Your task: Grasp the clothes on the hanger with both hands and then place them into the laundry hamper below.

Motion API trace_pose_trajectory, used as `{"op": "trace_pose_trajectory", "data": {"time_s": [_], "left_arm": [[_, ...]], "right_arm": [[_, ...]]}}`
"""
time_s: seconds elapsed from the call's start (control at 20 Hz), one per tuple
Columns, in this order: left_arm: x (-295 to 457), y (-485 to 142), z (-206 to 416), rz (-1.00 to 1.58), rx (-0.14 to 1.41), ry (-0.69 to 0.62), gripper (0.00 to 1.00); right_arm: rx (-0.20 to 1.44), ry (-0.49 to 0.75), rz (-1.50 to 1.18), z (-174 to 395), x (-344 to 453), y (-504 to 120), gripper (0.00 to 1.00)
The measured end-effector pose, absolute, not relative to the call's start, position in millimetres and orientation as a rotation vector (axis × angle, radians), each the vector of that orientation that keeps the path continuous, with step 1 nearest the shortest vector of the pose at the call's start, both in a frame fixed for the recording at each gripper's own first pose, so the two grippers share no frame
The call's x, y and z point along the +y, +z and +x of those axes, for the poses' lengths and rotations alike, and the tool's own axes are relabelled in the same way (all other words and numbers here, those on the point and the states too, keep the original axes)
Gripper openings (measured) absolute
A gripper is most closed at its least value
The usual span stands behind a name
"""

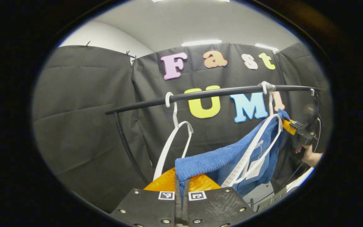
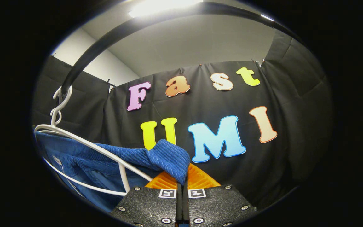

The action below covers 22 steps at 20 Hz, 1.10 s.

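Observation:
A blue ribbed garment (image 1: 219, 157) hangs on a white hanger (image 1: 257, 148) hooked over a black rail (image 1: 219, 92). My left gripper (image 1: 181, 186) is shut on the garment's near corner, which is pinched between its fingers. In the left gripper view the right gripper (image 1: 295, 128) shows farther off at the garment's other end, a hand (image 1: 310, 156) holding it. In the right gripper view my right gripper (image 2: 181, 184) is shut on the other corner of the blue garment (image 2: 165, 157), with the white hanger (image 2: 83, 148) to its left under the rail (image 2: 112, 34).
A second, bare white hanger (image 1: 175, 138) hangs on the rail to the left of the garment. The rack's black upright (image 1: 128, 148) curves down behind it. Black cloth walls close the booth all round.

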<state>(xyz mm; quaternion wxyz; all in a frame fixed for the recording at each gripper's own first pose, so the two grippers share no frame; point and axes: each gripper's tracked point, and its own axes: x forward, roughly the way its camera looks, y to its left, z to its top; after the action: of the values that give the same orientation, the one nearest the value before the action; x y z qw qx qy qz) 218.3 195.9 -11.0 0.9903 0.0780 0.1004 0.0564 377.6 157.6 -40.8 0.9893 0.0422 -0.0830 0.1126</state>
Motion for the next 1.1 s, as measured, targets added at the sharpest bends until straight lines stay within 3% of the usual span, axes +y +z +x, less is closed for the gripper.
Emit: {"op": "trace_pose_trajectory", "data": {"time_s": [0.4, 1.1], "left_arm": [[202, -50, 232, -0.069, 0.205, 0.058, 0.01], [169, -134, 209, -0.11, 0.318, 0.106, 0.01]], "right_arm": [[-0.196, 0.2, -0.085, 384, 154, -58, 0.0], [0.002, 0.19, -0.109, 368, 121, -143, 0.0]]}}
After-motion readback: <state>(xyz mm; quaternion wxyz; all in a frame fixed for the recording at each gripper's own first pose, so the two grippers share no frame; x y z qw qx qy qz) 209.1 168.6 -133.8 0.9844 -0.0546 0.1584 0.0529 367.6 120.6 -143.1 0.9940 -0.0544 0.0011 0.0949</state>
